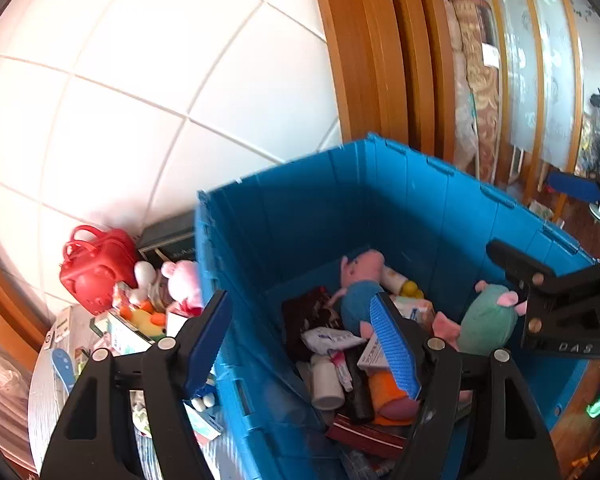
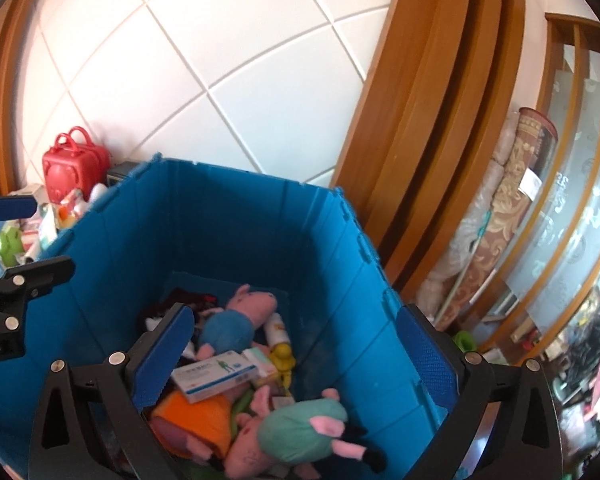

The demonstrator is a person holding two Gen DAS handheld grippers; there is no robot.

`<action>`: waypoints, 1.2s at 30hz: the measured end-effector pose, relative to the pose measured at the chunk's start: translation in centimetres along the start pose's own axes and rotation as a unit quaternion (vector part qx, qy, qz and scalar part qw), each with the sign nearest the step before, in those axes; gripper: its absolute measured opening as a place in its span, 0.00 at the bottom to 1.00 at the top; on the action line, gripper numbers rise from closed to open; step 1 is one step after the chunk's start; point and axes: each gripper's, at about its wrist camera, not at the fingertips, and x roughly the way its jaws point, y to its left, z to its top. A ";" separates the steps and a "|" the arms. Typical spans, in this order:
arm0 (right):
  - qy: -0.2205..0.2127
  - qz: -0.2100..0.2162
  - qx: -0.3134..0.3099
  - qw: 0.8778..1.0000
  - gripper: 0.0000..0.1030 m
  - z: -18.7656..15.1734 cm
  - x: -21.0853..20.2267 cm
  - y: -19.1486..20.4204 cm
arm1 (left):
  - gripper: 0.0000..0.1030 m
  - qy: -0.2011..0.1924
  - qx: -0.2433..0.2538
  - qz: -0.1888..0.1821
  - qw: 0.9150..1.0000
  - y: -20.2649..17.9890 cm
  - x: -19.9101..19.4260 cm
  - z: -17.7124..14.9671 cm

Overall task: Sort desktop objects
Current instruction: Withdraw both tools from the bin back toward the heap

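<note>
A blue plastic crate (image 1: 420,200) (image 2: 236,220) holds a blue-dressed pig plush (image 1: 360,280) (image 2: 236,320), a green-dressed pig plush (image 1: 488,320) (image 2: 300,428), a white and blue medicine box (image 2: 216,374), a white bottle (image 1: 326,380) and other items. My left gripper (image 1: 304,340) is open and empty, straddling the crate's left wall. My right gripper (image 2: 296,352) is open and empty above the crate's inside; it also shows in the left wrist view (image 1: 560,304).
Left of the crate, a red toy case (image 1: 96,268) (image 2: 74,164), a pink plush (image 1: 184,280) and small boxes crowd a table against the white tiled wall. A wooden door frame (image 2: 440,120) and rolled rugs (image 2: 512,200) stand to the right.
</note>
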 end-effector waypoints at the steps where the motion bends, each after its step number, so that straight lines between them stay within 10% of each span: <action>1: -0.001 0.004 0.001 1.000 1.00 0.0 -0.3 0.3 | 0.69 -0.006 -0.002 0.000 1.000 0.3 -0.4 -0.1; 8: -0.026 0.043 0.024 0.998 1.00 0.7 -3.5 2.9 | 0.97 -0.090 -0.035 0.031 0.995 4.1 -4.1 -1.9; 14: -0.053 0.083 0.055 0.994 1.00 1.4 -6.2 6.6 | 0.98 -0.115 -0.051 0.061 0.990 8.2 -5.1 -4.9; 25: -0.063 0.145 0.081 0.984 1.00 3.5 -7.7 18.5 | 0.98 -0.049 -0.128 0.080 0.987 22.7 -4.7 -15.1; 36: 0.015 0.174 0.077 0.982 1.00 3.6 -1.7 32.1 | 0.98 0.037 -0.163 0.135 0.977 36.9 -4.0 -28.1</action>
